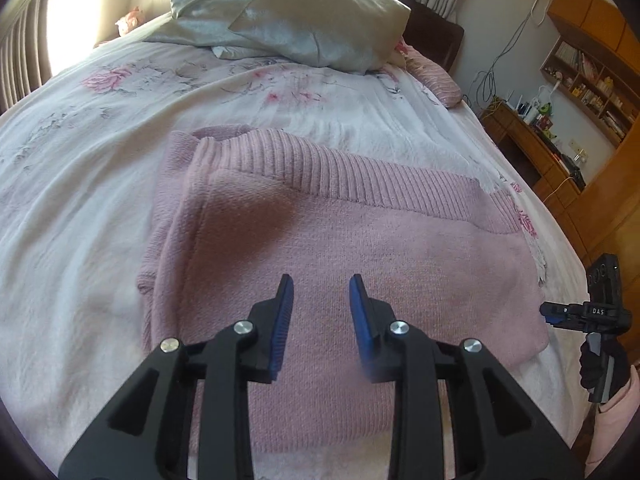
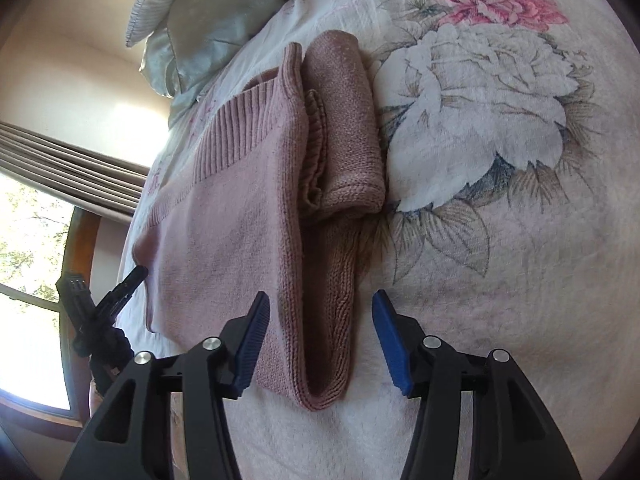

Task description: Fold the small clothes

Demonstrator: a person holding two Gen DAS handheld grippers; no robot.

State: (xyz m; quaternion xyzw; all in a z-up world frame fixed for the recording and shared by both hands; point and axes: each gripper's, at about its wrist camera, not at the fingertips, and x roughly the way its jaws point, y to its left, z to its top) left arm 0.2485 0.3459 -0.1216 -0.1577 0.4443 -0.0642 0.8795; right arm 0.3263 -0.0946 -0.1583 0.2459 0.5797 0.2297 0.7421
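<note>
— Where did we have the jaws at that point?

— Both stood apart and held nothing. Our left gripper (image 1: 321, 280) hovered with a moderate gap over the flat middle of the pink sweater (image 1: 360, 264). Our right gripper (image 2: 320, 300) was spread wider, straddling the sweater's thick folded side edge (image 2: 324, 344), one blue pad (image 2: 252, 344) over the knit and the other (image 2: 390, 344) over the bedspread.

— And the sweater itself?

— It lay on the floral bedspread (image 1: 80, 200), already partly folded: ribbed hem (image 1: 320, 168) on the far side in the left wrist view, a sleeve (image 2: 344, 128) tucked in a roll along the right edge. The pillows (image 1: 312, 20) sat well beyond it.

— So how should we have taken the next fold?

— We judged that the right jaws needed to close on every layer of that doubled edge, not just the top one, or the tucked sleeve would spill out. The left should have pinched the matching edge on its own side, so both lifted level and carried the fold over together, then let it settle flat.
</note>
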